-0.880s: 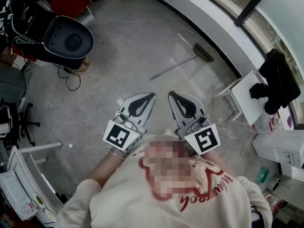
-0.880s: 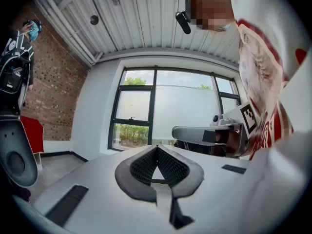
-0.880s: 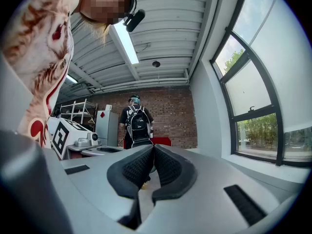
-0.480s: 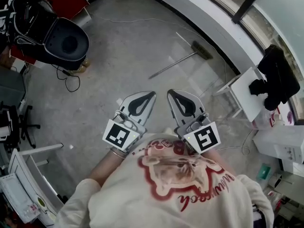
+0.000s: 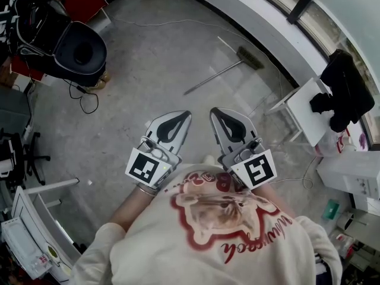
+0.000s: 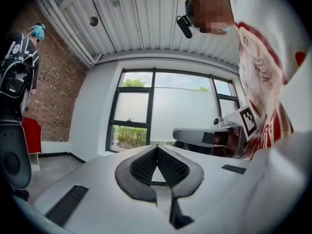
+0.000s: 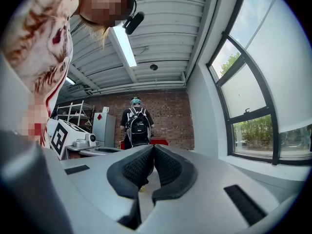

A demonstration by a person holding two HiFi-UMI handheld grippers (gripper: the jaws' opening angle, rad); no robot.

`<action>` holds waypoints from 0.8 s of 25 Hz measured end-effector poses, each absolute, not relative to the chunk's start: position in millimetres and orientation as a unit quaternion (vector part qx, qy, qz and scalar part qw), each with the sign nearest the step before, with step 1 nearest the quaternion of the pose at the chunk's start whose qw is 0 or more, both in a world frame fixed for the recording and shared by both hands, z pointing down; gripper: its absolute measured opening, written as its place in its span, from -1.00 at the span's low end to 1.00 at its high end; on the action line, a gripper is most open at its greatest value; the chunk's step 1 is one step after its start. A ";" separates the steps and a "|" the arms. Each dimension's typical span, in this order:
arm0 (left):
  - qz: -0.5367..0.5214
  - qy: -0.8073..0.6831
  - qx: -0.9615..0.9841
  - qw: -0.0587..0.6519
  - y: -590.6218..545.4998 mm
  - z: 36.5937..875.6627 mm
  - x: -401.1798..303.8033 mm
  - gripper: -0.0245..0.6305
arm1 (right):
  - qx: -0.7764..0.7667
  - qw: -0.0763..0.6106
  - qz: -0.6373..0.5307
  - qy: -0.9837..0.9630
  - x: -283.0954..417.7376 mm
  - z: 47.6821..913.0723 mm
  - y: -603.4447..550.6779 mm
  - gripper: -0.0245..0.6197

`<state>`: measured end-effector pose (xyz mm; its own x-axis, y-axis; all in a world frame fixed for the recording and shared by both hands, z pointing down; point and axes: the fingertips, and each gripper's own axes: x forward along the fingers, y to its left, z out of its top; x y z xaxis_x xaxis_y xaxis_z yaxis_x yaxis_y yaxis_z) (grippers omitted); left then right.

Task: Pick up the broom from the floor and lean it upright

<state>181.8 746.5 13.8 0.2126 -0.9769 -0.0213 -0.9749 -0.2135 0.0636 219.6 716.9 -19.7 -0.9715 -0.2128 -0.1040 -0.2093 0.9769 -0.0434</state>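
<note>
The broom (image 5: 217,76) lies flat on the grey concrete floor, well ahead of me, with its brush head (image 5: 250,57) near the window wall. It has a thin metal handle that runs down-left. Both grippers are held level close to my chest, side by side, far from the broom. My left gripper (image 5: 185,114) is shut, its black pads meeting at the tip with nothing between them (image 6: 156,147). My right gripper (image 5: 214,111) is shut too, also empty (image 7: 152,147). Neither gripper view shows the broom.
A black chair (image 5: 74,49) stands at the far left with a cable (image 5: 89,100) on the floor beside it. A small white table (image 5: 307,116) with a black garment (image 5: 344,91) is on the right, with white boxes (image 5: 350,177) nearer. A person with a backpack (image 7: 138,125) stands by the brick wall.
Both grippers stay shut and in the same place before my chest. The head view has drifted slightly, so the broom sits a little higher in the picture.
</note>
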 end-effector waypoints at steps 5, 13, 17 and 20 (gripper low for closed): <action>-0.030 -0.635 0.772 0.018 736.8 15.2 191.3 -0.87 | -0.104 0.047 -0.008 0.993 240.8 -11.7 704.1 -0.85; -0.032 -0.639 0.769 0.014 722.3 17.4 218.0 -0.87 | -0.107 0.051 -0.024 0.993 266.8 -5.6 682.6 -0.85; -0.042 -0.652 0.757 0.024 712.9 19.9 209.2 -0.87 | -0.108 0.054 -0.031 0.992 270.4 -2.1 666.6 -0.85; -0.045 -0.656 0.753 0.025 699.4 21.8 197.5 -0.88 | -0.108 0.054 -0.031 0.992 260.9 -0.5 652.9 -0.85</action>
<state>197.5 699.4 21.8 0.1345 -0.9903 -0.0345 -0.9859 -0.1372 0.0959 260.9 652.9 -0.5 -0.9709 -0.2171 -0.1010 -0.2104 0.9749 -0.0729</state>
